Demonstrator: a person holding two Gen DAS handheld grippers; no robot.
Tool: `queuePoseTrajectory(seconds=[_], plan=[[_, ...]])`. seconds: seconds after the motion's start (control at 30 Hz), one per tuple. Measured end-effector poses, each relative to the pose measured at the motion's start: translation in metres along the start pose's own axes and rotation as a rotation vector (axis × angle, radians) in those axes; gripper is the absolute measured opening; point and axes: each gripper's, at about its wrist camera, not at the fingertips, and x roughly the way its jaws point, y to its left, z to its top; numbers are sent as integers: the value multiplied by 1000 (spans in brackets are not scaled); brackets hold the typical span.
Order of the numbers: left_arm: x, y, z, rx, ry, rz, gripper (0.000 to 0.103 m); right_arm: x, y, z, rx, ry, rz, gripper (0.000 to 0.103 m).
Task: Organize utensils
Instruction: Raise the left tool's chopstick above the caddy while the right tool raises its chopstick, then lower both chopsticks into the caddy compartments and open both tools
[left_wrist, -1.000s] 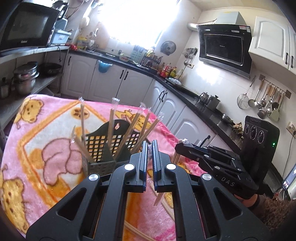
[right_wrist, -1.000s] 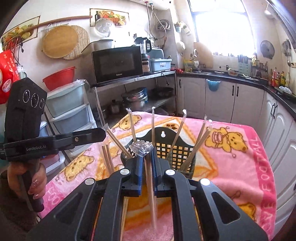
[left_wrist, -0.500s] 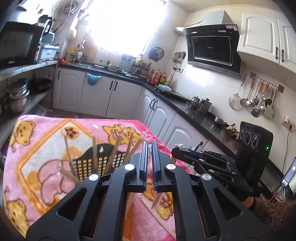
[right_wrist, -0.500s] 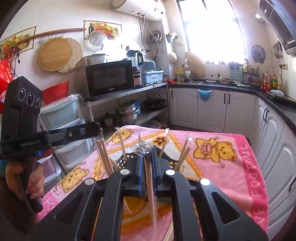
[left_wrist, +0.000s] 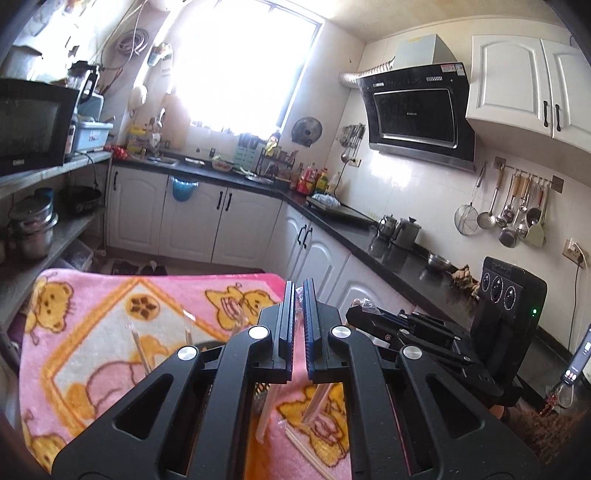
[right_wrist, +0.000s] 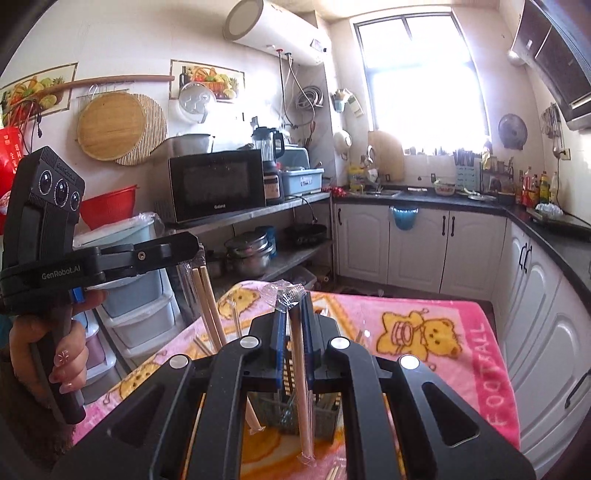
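Right claw (right_wrist: 293, 325): you've got it clamped on a wrapped chopstick pair (right_wrist: 303, 387), hanging tip-down so it can drop straight in.
Left claw (left_wrist: 298, 314): nearly closed on another wrapped pair (right_wrist: 207, 295), lifted clear.
Basket (right_wrist: 317, 413): just beneath your right claw, sticks already standing inside.
Blanket (left_wrist: 74, 332): loose pairs (left_wrist: 310, 454) lie on it near you, left for later.

- Both tools have risen: the left tool (left_wrist: 299, 295) and the right tool (right_wrist: 294, 306) now stand higher above the desk (left_wrist: 92, 295).
- The black basket (right_wrist: 291, 413), in front of them before, now lies below them, mostly hidden.
- The wrapped chopsticks (right_wrist: 303, 369) went up with the right tool.
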Motion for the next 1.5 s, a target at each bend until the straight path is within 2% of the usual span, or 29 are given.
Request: queuePoseTrajectory(seconds=[0.37,0.67,0.87,1.27,1.5], plan=[[-19,10,38,21,-88,51,2,2,9,34,-29,-87,19,8],[-24,30,52,-6,-113,84,2,14,18,58,-44,-141,49,8],[-14,45,50,-26,-125,112,2,29,22,62,-48,-158,63,8],[11,69,32,-74,-127,130,2,61,25,48,-43,-120,72,8],[28,76,14,-75,-100,149,2,77,24,34,-39,-95,77,8]])
